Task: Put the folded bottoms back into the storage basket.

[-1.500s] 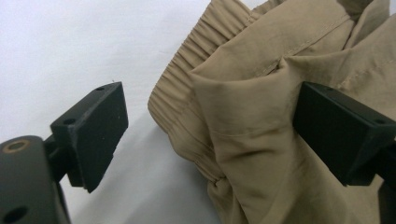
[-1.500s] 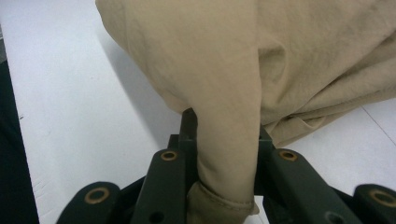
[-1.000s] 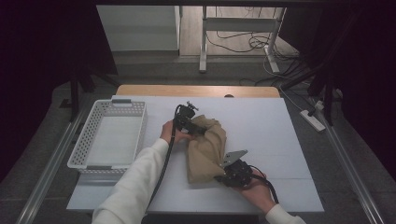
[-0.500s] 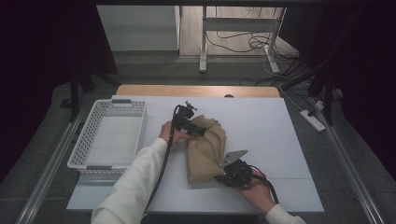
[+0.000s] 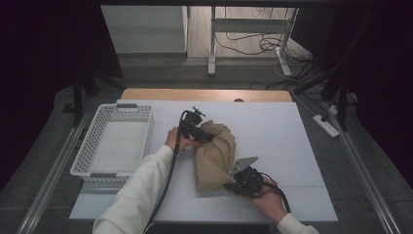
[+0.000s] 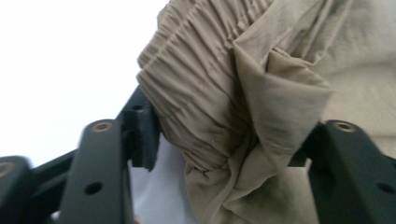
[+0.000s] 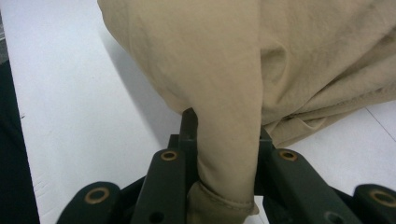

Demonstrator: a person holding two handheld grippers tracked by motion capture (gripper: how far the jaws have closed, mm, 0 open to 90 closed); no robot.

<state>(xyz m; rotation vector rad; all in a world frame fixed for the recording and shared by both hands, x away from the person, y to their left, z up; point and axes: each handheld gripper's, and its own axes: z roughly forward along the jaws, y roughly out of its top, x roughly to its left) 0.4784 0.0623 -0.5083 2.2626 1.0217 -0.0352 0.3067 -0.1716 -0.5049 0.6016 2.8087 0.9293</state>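
Soft, light tan shorts (image 5: 214, 156) lie beside the basket (image 5: 115, 141). The left claw (image 5: 202, 135) has just been closing on the gathered waistband; the right claw (image 5: 233, 184) clamps a hem fold.

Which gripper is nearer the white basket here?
Left. The left gripper, its jaws just closing around the far, gathered end of the tan garment, sits just right of the white basket. The right gripper clamps the garment's near end, farther right.

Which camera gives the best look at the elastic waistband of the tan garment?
The left gripper view: the gathered waistband sits close up between the left gripper jaws. The high view shows it small; the right gripper view shows smooth fabric, no waistband.
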